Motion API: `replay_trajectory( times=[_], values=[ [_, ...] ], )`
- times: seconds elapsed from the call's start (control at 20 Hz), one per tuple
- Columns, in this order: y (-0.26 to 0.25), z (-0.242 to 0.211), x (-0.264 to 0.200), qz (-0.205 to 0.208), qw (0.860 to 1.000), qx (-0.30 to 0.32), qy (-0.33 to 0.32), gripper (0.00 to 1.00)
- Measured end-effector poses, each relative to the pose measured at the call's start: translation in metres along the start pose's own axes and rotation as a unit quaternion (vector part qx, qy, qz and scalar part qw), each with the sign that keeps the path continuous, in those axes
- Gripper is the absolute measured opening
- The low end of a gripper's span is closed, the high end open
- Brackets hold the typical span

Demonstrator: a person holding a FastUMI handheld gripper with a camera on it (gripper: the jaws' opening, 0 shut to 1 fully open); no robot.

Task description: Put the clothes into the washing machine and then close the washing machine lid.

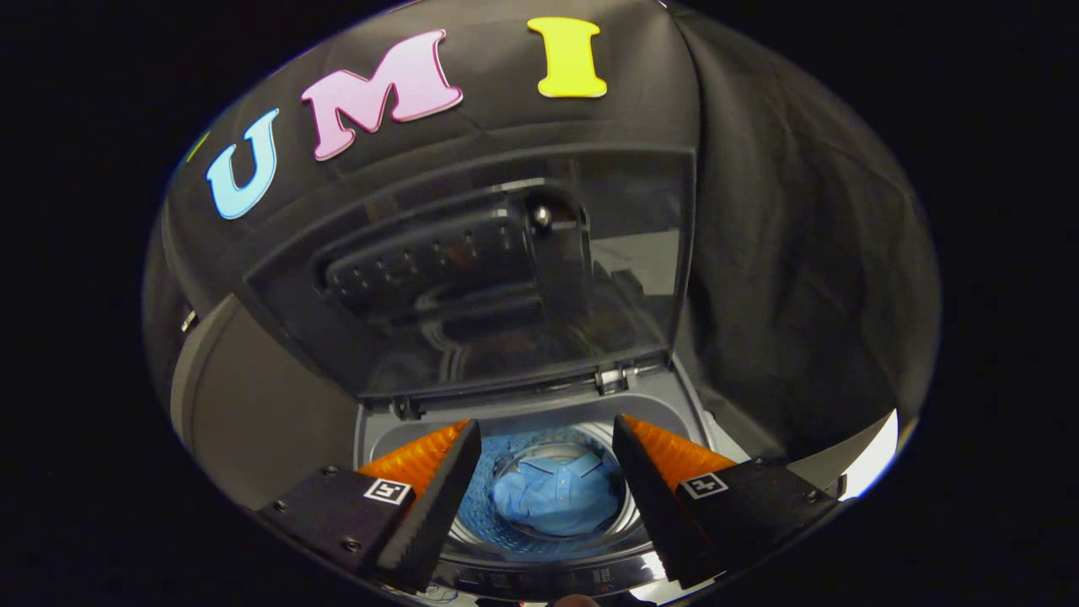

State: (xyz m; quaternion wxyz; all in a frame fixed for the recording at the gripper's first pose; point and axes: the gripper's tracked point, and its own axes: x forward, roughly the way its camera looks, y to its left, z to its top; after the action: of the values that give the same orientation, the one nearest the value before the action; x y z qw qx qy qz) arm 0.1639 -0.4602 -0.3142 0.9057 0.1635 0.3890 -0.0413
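A top-loading washing machine [539, 405] stands below me with its glass lid [497, 270] raised upright against the booth wall. A light blue shirt [552, 497] lies crumpled at the bottom of the drum [489, 514], seen between my fingers and well below them. My gripper [546, 438] hovers above the drum's mouth, open, with nothing between its fingers. The lid's hinges [614, 377] sit at the back rim of the opening.
The machine's control panel [539, 580] runs along the front edge under my fingers. Black cloth walls close in behind and to the right of the machine. A dark grey curved body [253, 405] rises left of the opening.
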Motion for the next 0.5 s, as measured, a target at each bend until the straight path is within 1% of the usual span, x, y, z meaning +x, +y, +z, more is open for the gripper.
replay_trajectory(
  times=[0.2, 0.35, 0.5],
  values=[
    [0.021, 0.048, -0.036, 0.023, 0.997, -0.025, -0.075, 1.00],
    [0.047, 0.092, -0.065, 0.045, 0.988, -0.049, -0.140, 0.99],
    [0.070, 0.120, -0.076, 0.065, 0.980, -0.076, -0.172, 0.99]
  ],
)
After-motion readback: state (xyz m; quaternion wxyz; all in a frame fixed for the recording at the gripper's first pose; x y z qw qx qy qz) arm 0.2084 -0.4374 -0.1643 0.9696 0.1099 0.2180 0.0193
